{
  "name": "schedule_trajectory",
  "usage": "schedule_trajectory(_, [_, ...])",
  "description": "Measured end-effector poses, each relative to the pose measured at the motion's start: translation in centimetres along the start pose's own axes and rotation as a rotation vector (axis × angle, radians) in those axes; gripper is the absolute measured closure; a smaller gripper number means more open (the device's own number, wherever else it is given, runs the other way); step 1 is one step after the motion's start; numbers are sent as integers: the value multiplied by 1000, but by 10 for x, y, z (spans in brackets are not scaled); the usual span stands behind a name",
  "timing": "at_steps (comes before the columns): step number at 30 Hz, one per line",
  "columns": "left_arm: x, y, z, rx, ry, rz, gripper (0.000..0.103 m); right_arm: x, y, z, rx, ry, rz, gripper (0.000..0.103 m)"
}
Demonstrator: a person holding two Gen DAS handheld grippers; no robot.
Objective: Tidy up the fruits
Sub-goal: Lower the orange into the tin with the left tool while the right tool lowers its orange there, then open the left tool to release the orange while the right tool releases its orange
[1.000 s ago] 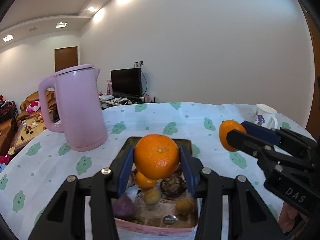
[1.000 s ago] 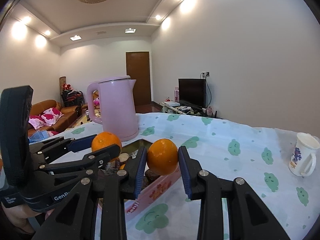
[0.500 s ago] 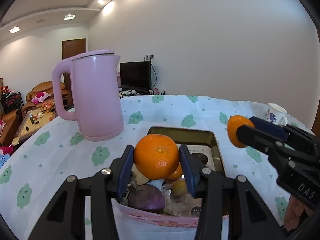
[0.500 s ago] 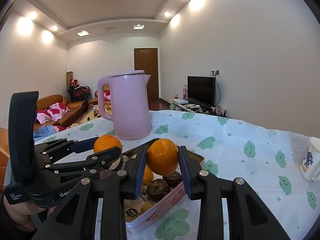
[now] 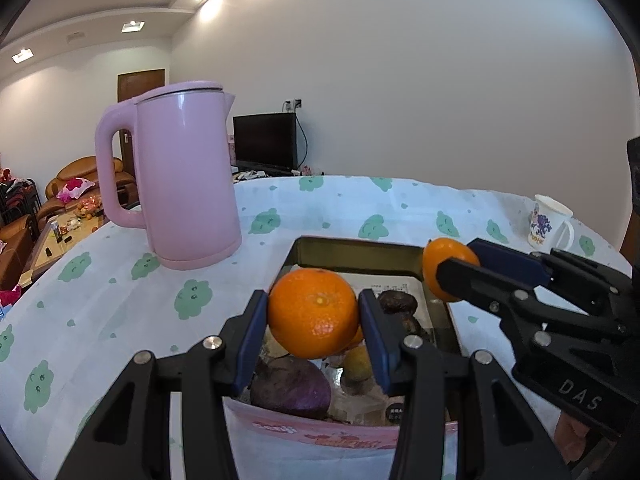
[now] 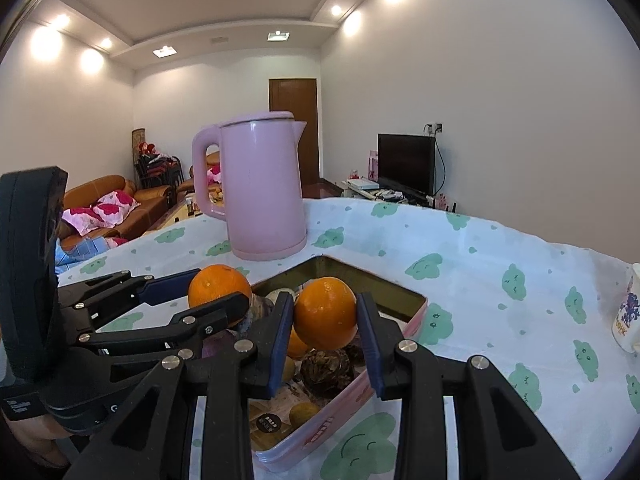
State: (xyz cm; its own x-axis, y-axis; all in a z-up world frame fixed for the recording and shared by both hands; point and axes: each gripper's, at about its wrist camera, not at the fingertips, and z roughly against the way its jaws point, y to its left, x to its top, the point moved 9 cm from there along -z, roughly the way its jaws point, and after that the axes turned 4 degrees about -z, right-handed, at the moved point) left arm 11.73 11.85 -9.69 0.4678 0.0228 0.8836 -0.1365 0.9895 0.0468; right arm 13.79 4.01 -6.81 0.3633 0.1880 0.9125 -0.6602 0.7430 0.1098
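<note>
Each gripper – left gripper [image 5: 313, 322], right gripper [image 6: 325, 320] – clamps an orange, hiding the tin's [image 5: 352, 245] contents

Home living room.
Orange sofa [image 6: 116, 204] with pillows, TV [image 6: 406, 164], wooden door [image 6: 294, 120] and ceiling spotlights are showing behind the bench [image 6: 480, 264].

Kettle [image 5: 182, 184]: smooth pink plastic, satin sheen. Tin [image 5: 352, 250]: glossy metal inner wall, printed pink outside. Tablecloth [image 5: 120, 304]: matt, creased, cloud print. Oranges [image 5: 313, 318] [image 6: 326, 313]: dimpled, glossy peel. Mug [image 5: 547, 221]: glazed ceramic.
</note>
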Motion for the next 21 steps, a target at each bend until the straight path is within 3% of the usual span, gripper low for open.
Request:
schedule_trajectory(7, [-5, -1, -4, -14, 24, 1, 55, -7, 2, -13, 2, 51, -2, 68])
schedule_trajectory(14, [-11, -1, -12, -56, 82, -2, 54, -28, -5, -35, 37, 186, -68, 68])
schedule_trajectory(21, [-13, -3, -10, -57, 85, -9, 53, -30, -3, -32, 53, 195, -87, 67])
